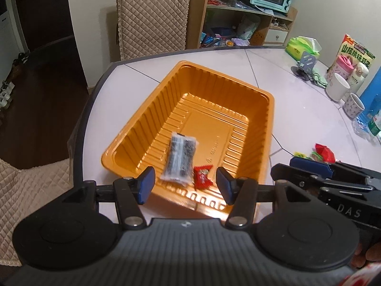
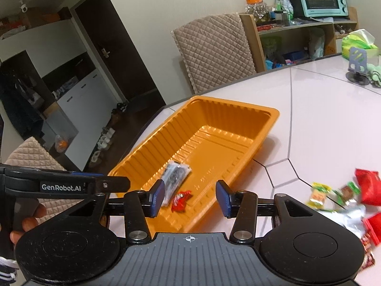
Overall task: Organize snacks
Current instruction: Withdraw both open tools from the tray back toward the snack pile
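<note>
An orange plastic tray (image 1: 259,95) sits on the white table; it also shows in the right wrist view (image 2: 273,114). Inside it, near the front, lie a clear packet of dark cookies (image 1: 179,158) (image 2: 175,174) and a small red candy (image 1: 202,176) (image 2: 181,199). My left gripper (image 1: 184,184) is open and empty above the tray's near end. My right gripper (image 2: 190,197) is open and empty over the tray's near edge. Loose snacks lie on the table to the right: red packets (image 2: 369,188), yellow-green candies (image 2: 319,194) and a silver wrapper (image 2: 352,219).
Cups (image 1: 338,88), a pink bottle (image 1: 341,68), a snack box (image 1: 357,52), a phone stand (image 1: 306,64) and tissues (image 1: 302,46) stand at the table's far right. Quilted chairs (image 1: 152,14) sit behind and to the left. The table edge curves close on the left.
</note>
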A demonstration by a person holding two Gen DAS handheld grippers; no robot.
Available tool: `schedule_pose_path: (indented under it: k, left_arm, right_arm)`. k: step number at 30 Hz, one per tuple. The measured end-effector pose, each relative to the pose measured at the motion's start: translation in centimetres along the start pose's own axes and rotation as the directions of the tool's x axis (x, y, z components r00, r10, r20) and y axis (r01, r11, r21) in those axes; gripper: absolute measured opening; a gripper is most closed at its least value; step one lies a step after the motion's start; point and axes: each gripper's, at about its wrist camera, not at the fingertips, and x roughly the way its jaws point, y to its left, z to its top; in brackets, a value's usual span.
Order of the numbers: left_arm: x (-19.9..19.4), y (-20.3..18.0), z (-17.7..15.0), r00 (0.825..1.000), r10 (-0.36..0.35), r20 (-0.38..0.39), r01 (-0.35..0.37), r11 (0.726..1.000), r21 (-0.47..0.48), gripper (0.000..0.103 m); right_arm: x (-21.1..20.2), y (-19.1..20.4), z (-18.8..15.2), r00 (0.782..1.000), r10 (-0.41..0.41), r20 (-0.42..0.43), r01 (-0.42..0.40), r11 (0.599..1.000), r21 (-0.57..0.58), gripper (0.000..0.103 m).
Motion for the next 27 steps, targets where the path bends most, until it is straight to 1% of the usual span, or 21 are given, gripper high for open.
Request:
schedule_pose_path:
  k: [6, 13, 22, 27]
  left_arm:
    - [-1.5, -1.7, -1.6, 1.0, -0.025, -0.001, 0.025, 1.0, 0.001, 0.053]
    - [-2.3, -4.4, -3.3, 0.998, -0.063, -0.012, 0.063, 0.998, 0.017, 0.053]
    - [-2.1, -8.6, -4.9, 0.994, -0.102, -0.03, 0.103, 0.993, 0.049, 0.053]
    - [-1.6, -11.1, -5.6, 0.991, -0.124, -0.042, 0.127, 0.99, 0.069, 0.053]
  right_arm:
    - [-2.9, -1.3, -1.5, 1.0, -0.026, -0.016, 0.027, 1.0, 0.015, 0.048]
    - [-6.3, -3.7, -3.7, 0.996, -0.086, -0.037, 0.088, 0.995, 0.039, 0.048]
    - [-10.1, -7.5, -5.9, 0.984, -0.173, -0.053, 0.177, 0.98, 0.086, 0.048]
    - [-11.9, -9.8, -6.8, 0.973, -0.222, -0.058, 0.228, 0.967, 0.113, 0.048]
